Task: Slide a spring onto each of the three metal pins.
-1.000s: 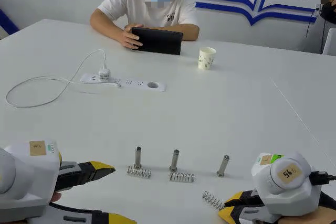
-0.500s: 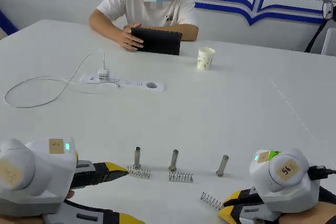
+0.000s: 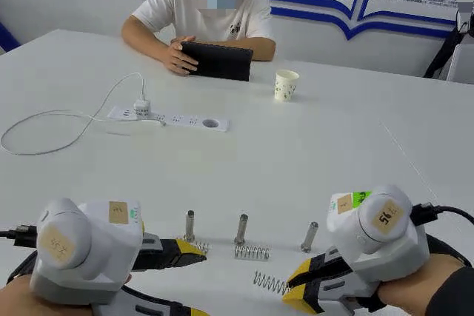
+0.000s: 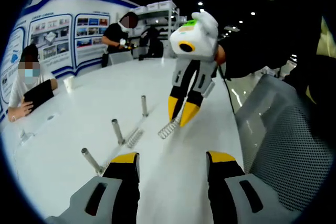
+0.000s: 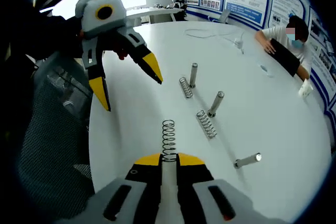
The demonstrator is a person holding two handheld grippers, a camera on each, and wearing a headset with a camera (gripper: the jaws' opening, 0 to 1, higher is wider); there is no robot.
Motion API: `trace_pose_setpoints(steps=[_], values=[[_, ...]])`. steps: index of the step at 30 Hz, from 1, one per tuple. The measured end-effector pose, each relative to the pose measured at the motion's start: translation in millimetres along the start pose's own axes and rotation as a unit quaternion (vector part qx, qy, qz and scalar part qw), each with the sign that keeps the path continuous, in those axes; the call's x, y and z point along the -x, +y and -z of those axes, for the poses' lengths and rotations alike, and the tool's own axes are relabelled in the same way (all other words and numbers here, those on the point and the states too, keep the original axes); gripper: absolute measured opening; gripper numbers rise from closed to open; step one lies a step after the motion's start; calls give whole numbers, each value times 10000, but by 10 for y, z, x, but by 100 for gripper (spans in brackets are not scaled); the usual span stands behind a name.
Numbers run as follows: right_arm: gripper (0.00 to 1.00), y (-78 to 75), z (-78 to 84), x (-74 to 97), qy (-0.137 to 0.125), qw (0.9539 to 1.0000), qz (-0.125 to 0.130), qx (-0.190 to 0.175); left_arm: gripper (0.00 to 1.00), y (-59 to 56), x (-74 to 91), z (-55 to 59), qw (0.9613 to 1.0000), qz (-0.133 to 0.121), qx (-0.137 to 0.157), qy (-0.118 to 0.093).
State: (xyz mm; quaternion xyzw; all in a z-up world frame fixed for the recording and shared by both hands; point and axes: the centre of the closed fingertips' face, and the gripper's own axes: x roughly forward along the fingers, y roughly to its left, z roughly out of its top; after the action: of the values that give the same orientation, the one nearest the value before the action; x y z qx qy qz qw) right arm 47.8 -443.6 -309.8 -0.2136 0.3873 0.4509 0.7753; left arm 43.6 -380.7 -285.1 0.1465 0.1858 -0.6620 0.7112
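One spring (image 5: 168, 136) has just been pinched by the right gripper (image 5: 169, 157), ready for its pin (image 3: 309, 237); left gripper (image 4: 172, 156) waits open.

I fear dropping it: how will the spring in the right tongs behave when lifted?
Held by one end in the right tongs, the spring will probably wobble: thin open coils. Light-looking and round, it may roll on the smooth table if released.

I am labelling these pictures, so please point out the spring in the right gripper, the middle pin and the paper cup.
spring (image 5: 168, 139): right gripper view, its middle coils.
middle pin (image 3: 241, 229): head view, middle of shaft.
paper cup (image 3: 285, 85): head view, side wall.
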Motion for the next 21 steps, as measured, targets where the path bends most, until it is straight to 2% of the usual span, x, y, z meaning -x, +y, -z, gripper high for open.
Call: trace_pose_setpoints(steps=[10,21], values=[[11,199,-134,2,133,9980,-417,466,46,-98,-82,16,9994,216,-249,115],[11,359,-231,-6,213,9937,-730,823,34,-156,-113,-33,9985,310,-442,38]])
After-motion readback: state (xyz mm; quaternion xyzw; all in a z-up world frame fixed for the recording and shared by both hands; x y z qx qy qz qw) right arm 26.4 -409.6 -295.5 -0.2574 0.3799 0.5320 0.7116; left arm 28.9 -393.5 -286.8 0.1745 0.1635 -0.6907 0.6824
